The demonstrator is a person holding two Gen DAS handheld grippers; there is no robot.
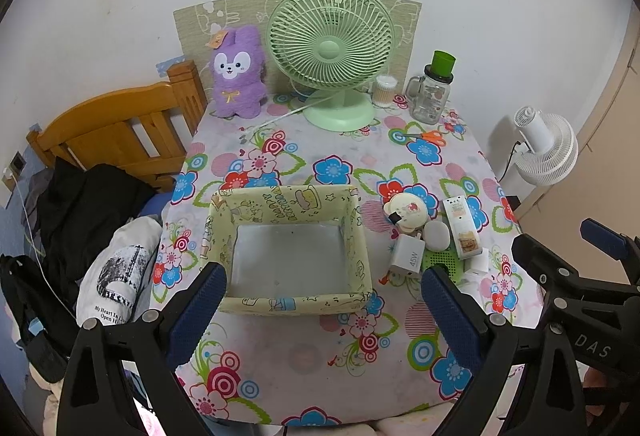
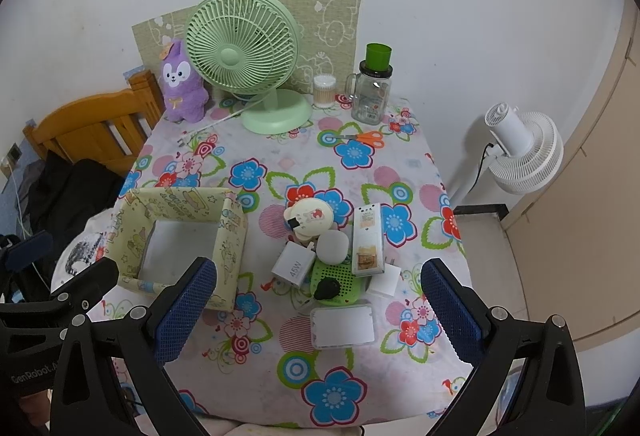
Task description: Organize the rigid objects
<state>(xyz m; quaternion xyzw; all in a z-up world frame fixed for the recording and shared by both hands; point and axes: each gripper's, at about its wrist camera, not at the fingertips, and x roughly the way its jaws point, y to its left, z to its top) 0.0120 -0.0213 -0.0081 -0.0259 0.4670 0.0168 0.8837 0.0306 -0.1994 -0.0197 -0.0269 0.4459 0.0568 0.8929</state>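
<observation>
Right wrist view: the right gripper [image 2: 318, 310] hangs with fingers spread wide and empty, above a clear flat plastic case [image 2: 343, 327] on the floral-clothed table [image 2: 280, 376]. Just beyond lies a heap: green perforated disc [image 2: 334, 282], white charger block [image 2: 293, 261] marked "45W", white labelled box [image 2: 367, 239]. The empty yellow cartoon-print box [image 2: 182, 236] sits left. The left gripper [image 1: 320, 310] is equally open. The piled items could topple or slide if one is pulled carelessly.

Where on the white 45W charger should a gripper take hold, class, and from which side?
Grip the 45W charger across its two broad flat faces, coming from above on its near-left side. Its far-right end is crowded by the white puck and green perforated piece; the near-left is probably freer.
</observation>
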